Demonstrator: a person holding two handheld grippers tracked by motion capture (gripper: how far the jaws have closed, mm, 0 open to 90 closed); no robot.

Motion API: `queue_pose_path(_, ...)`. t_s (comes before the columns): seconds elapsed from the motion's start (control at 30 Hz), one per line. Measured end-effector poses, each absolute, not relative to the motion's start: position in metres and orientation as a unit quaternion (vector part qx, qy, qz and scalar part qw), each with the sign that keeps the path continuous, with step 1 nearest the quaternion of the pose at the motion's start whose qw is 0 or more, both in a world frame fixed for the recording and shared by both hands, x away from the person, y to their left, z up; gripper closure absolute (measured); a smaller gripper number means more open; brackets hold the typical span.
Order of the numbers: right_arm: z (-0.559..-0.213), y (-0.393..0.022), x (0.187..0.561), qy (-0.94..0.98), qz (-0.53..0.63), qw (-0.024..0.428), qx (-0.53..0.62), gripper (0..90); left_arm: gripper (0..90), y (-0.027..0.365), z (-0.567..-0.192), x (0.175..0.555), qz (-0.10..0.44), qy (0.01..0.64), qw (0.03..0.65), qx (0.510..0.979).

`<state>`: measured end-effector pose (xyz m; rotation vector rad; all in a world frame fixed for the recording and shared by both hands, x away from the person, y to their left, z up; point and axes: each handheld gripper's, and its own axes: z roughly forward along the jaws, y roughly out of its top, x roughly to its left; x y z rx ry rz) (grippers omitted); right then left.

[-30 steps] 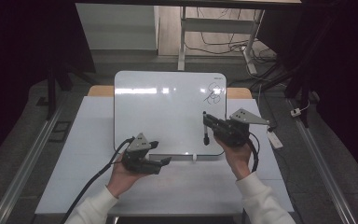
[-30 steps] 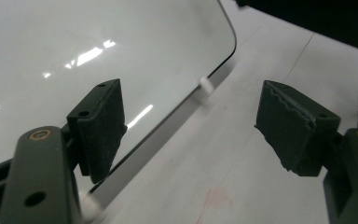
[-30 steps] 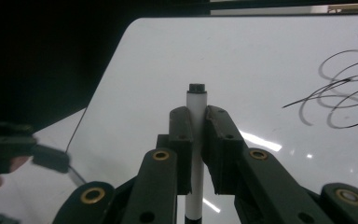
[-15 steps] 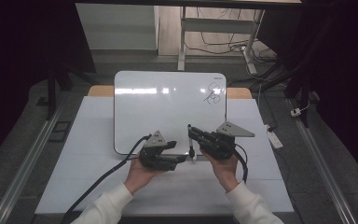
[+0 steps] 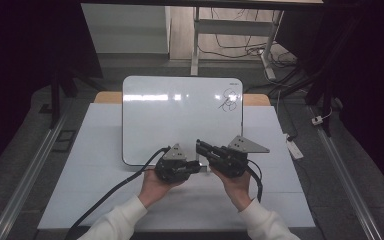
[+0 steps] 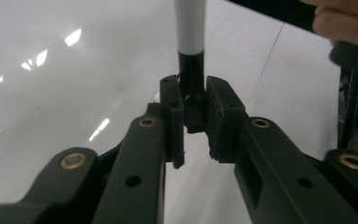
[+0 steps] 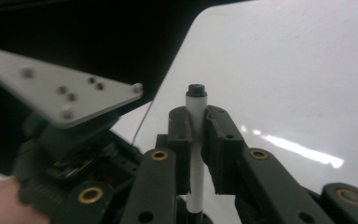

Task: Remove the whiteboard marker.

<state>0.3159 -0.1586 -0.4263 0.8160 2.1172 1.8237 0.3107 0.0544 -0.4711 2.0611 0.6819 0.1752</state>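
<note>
A white marker [image 7: 196, 100] with a black end stands between the pads of my right gripper [image 7: 196, 121], which grip its barrel; these jaws have just been opening a little. My left gripper [image 6: 195, 100] has just been closing and is now shut on the marker's black cap [image 6: 192, 70], below the white barrel [image 6: 189, 23]. In the high view the left gripper [image 5: 198, 165] and right gripper [image 5: 200, 146] meet tip to tip over the front edge of the whiteboard [image 5: 180, 115]. A black scribble [image 5: 228, 100] marks the board's far right corner.
The whiteboard lies on a white table [image 5: 280, 190]. A small white object [image 5: 292, 149] sits at the table's right edge. Metal rails [image 5: 30, 165] run along both sides, and desk legs and cables [image 5: 240, 47] stand behind.
Both hands came together toward the table's middle and sank a little. The left gripper, open before, has closed on the cap of the marker that the right gripper carries.
</note>
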Motion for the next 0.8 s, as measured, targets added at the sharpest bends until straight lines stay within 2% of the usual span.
queue_pose_path(0.07,-0.427,-0.16,0.317,0.735,0.612,0.102,0.274,66.0,78.4,0.055,-0.471,0.311,0.07,0.273,0.46,0.842)
queue_pose_path(0.23,-0.435,-0.163,0.322,0.779,0.567,0.063,0.258,64.2,78.6,0.058,-0.467,0.31,0.074,0.262,0.454,0.848)
queue_pose_path(0.43,-0.442,-0.159,0.323,0.809,0.535,0.039,0.241,73.3,78.6,0.059,-0.463,0.309,0.069,0.247,0.45,0.856)
queue_pose_path(0.57,-0.442,-0.156,0.323,0.818,0.524,0.036,0.233,78.7,78.6,0.058,-0.461,0.307,0.069,0.235,0.445,0.862)
queue_pose_path(0.7,-0.442,-0.156,0.322,0.827,0.513,0.047,0.226,80.5,78.4,0.059,-0.461,0.308,0.064,0.23,0.441,0.865)
queue_pose_path(0.77,-0.442,-0.156,0.321,0.824,0.518,0.055,0.223,80.7,73.6,0.059,-0.461,0.308,0.066,0.232,0.442,0.864)
queue_pose_path(0.8,-0.442,-0.156,0.32,0.821,0.521,0.064,0.224,80.7,61.9,0.06,-0.46,0.307,0.068,0.243,0.438,0.863)
